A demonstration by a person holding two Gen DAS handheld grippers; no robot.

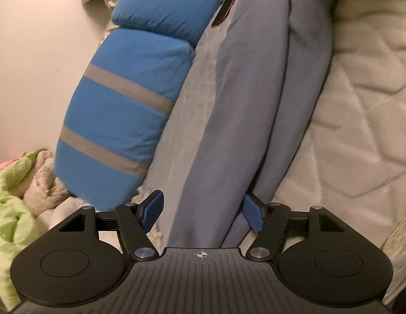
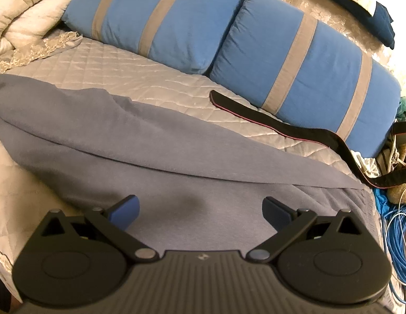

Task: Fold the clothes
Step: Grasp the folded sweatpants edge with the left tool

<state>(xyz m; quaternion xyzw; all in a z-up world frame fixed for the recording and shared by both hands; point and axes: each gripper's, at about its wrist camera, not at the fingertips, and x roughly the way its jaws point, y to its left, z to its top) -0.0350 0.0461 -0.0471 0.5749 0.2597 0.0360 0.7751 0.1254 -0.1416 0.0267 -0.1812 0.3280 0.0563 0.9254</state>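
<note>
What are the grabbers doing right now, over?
Left gripper open, grey-blue cloth running between its fingers. Right gripper open, empty, over the cloth. Black strap lies beside it on the bed.

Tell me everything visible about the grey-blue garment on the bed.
The grey-blue garment is plain, soft knit-looking cloth, lying across the quilted bedspread with one edge folded over in a long diagonal flap. A fold of it runs between the open pads of the left hand-held gripper; whether they touch it is unclear.
</note>
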